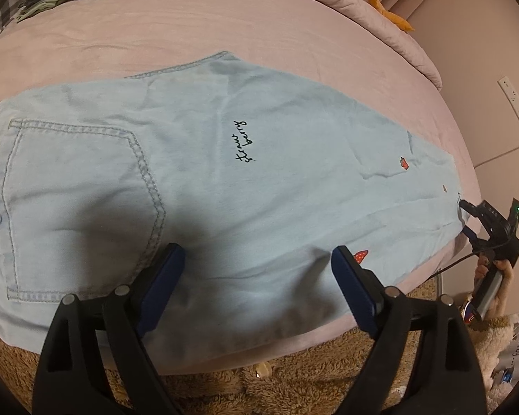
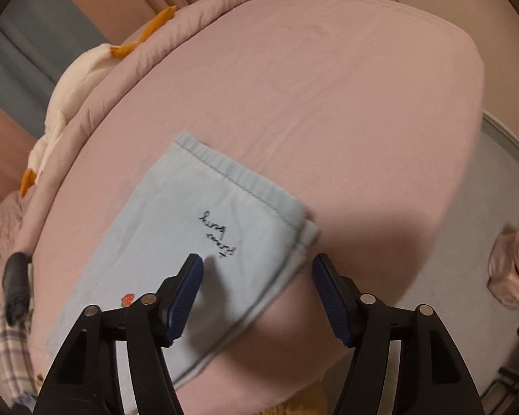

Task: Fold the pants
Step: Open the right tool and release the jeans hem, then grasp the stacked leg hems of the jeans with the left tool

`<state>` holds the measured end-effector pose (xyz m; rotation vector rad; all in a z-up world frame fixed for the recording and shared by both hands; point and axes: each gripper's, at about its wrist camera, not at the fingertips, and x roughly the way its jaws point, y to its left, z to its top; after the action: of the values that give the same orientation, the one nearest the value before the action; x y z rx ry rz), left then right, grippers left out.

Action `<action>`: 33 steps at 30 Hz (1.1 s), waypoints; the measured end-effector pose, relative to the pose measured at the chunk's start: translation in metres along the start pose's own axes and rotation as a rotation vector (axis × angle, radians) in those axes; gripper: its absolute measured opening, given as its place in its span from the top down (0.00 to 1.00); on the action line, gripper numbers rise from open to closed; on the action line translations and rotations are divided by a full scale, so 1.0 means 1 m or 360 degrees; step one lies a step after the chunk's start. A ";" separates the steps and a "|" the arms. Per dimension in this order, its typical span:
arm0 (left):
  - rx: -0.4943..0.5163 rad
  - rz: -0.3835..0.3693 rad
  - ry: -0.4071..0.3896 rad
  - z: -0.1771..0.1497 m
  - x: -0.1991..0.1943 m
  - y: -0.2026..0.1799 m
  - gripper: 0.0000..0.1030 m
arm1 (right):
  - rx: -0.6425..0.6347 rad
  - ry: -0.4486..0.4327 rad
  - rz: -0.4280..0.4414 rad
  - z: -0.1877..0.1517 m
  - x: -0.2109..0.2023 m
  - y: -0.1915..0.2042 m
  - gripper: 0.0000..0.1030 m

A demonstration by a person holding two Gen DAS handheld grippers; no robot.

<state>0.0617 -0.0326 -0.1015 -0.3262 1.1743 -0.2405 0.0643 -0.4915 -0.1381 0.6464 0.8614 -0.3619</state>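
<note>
Light blue pants (image 1: 197, 173) lie flat on a pink bed (image 1: 259, 41). The left gripper (image 1: 257, 259) hovers released just above them. The right gripper (image 2: 257, 269), also released, hovers over their hem.

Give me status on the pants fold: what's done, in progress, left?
Done: pants lie flat on the pink bed, apparently halved lengthwise, one leg on the other. In hand: nothing gripped; left gripper hangs open over the near edge, right gripper open at the hem. Left: the crosswise folds, hem toward the waist.

Home bedroom, pink-sheeted bed (image 2: 328, 86), rumpled quilt (image 1: 380, 24), probably a plush toy (image 2: 76, 79)
</note>
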 end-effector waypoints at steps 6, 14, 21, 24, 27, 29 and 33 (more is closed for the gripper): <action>0.0003 -0.0024 0.0003 0.000 0.000 0.002 0.14 | -0.0024 -0.0059 -0.0043 0.011 0.006 0.013 0.72; 0.0009 -0.0012 -0.0021 -0.005 -0.011 0.003 0.21 | -0.0375 -0.0325 0.0048 0.008 -0.069 0.077 0.78; -0.0028 -0.0041 -0.0105 -0.002 -0.031 0.010 0.22 | -0.0985 -0.0343 0.0532 -0.051 -0.143 0.182 0.78; -0.0067 -0.0066 -0.0162 -0.001 -0.042 0.019 0.21 | -0.1145 -0.0184 0.0664 -0.091 -0.131 0.220 0.78; -0.0114 -0.0076 -0.0173 -0.001 -0.046 0.029 0.21 | -0.1243 0.0078 0.0752 -0.136 -0.098 0.246 0.78; -0.0128 -0.0086 -0.0170 -0.002 -0.047 0.033 0.21 | -0.1298 0.0263 0.0720 -0.168 -0.069 0.260 0.78; -0.0119 -0.0133 -0.0164 -0.003 -0.048 0.033 0.21 | -0.1391 0.0423 0.0560 -0.209 -0.034 0.276 0.78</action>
<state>0.0416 0.0149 -0.0740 -0.4487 1.0710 -0.2504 0.0706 -0.1456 -0.1075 0.0150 1.0279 0.4249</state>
